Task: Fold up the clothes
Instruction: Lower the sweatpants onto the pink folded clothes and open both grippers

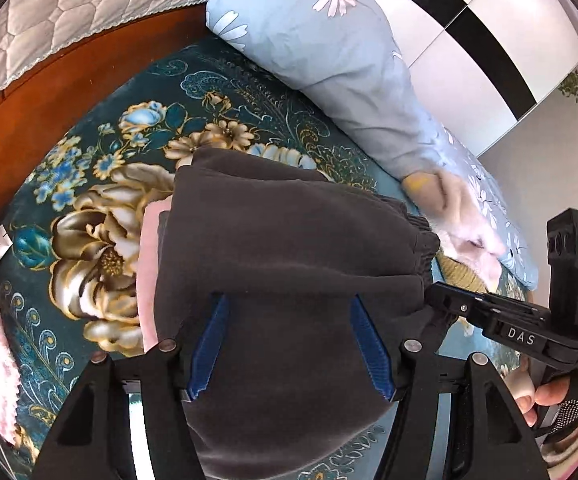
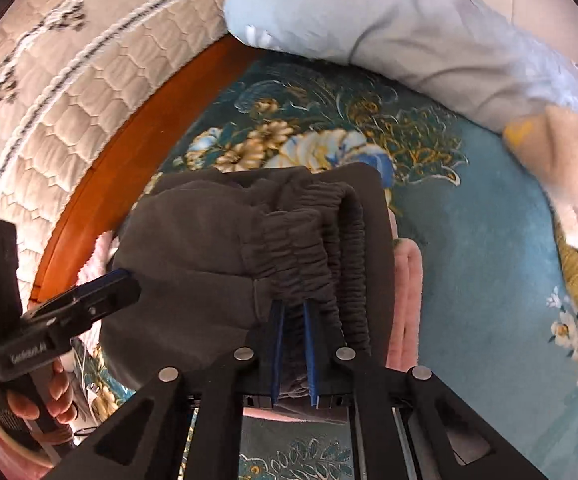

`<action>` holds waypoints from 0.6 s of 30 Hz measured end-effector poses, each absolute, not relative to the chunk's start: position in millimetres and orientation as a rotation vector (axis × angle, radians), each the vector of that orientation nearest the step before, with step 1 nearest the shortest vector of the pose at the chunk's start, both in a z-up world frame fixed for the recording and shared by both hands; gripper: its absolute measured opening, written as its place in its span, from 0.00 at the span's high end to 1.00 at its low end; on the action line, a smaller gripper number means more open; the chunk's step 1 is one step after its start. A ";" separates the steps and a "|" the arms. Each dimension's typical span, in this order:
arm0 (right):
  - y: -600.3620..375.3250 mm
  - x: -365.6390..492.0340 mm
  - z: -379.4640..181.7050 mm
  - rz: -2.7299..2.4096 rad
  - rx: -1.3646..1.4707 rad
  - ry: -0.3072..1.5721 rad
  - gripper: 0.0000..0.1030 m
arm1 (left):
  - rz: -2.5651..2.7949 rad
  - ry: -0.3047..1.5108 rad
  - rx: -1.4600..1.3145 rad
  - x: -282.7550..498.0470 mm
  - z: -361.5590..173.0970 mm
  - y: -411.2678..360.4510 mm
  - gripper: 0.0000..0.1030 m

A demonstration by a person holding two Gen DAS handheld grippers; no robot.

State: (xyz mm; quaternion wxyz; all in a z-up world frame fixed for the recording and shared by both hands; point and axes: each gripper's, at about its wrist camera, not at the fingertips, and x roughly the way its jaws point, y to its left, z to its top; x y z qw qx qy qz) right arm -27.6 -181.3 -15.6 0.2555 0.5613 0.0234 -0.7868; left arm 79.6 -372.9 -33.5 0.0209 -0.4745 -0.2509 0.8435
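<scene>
- Left wrist view: dark grey trousers (image 1: 281, 256) bunched in the centre of the frame, lying on a teal floral blanket (image 1: 101, 184), partly over a pink garment (image 1: 149, 264) at their left edge.
- Left gripper (image 1: 289, 344) at lower centre, blue pads (image 1: 209, 340) spread wide with the grey cloth between them; can't tell if the pads press the fabric.
- Right gripper (image 1: 485, 312) enters from the lower right, tip at the trousers' gathered waistband; fingers of a hand (image 1: 537, 396) on its handle.
- Blue daisy-print pillow (image 1: 329, 48) upper centre; wooden bed frame (image 1: 49, 112) upper left.
- Right wrist view: right gripper (image 2: 293, 356) lower centre, blue pads nearly together, pinching the trousers' (image 2: 217, 248) elastic waistband (image 2: 313, 248).
- Left gripper (image 2: 101, 300) comes in from the left edge, tip against the grey fabric; hand (image 2: 45, 400) below it.
- Pink garment (image 2: 405, 300) under the trousers' right side.
</scene>
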 end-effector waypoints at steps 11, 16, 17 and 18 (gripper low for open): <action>-194.2 -37.1 -38.7 -2.122 1.597 0.085 0.90 | 2.605 -0.841 -1.499 72.4 -59.7 -378.6 0.37; -192.5 -35.9 -37.4 -2.122 1.600 0.061 0.91 | 2.641 -0.763 -1.536 70.4 -58.6 -369.4 0.33; -191.2 -33.1 -34.1 -2.121 1.580 0.045 0.91 | 2.642 -0.758 -1.546 69.7 -58.3 -368.4 0.29; -188.1 -29.0 -29.6 -2.117 1.552 0.015 0.91 | 2.644 -0.759 -1.553 69.3 -58.3 -367.8 0.28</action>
